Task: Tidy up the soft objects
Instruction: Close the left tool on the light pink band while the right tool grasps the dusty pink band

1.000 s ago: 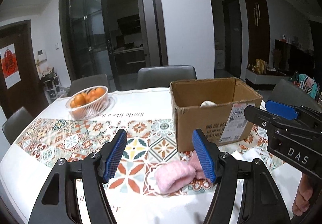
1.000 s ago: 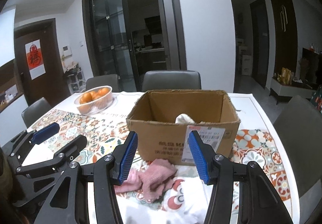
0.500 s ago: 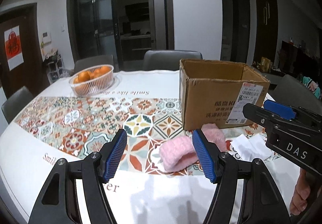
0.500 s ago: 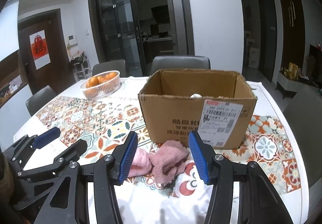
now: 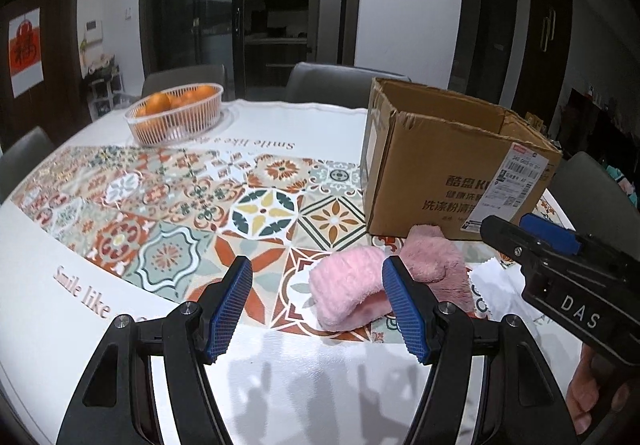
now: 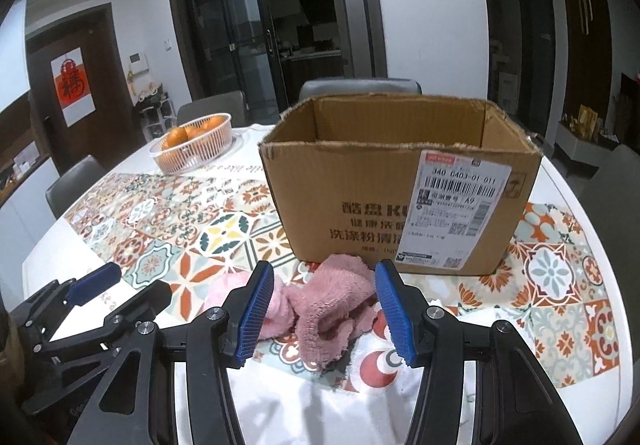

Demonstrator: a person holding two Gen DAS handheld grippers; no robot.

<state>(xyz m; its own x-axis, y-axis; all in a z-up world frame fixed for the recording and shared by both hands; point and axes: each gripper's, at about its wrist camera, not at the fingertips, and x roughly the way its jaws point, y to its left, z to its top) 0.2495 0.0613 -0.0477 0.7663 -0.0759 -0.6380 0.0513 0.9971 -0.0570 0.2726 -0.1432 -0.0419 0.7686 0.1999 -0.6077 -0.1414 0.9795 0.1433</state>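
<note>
Two pink fluffy cloths lie on the patterned tablecloth in front of an open cardboard box. The lighter pink cloth lies left of the darker pink one. My left gripper is open and low over the table, its right finger beside the lighter cloth. My right gripper is open, its fingers on either side of the darker cloth. Each gripper also shows in the other's view, the left one and the right one.
A white basket of oranges stands at the far left of the table. Grey chairs stand around it. A white cloth with red print lies under the darker pink cloth. The table's near edge is close below.
Both grippers have come lower and closer to the pink cloths. The inside of the box has dropped out of sight. Both stay open.
</note>
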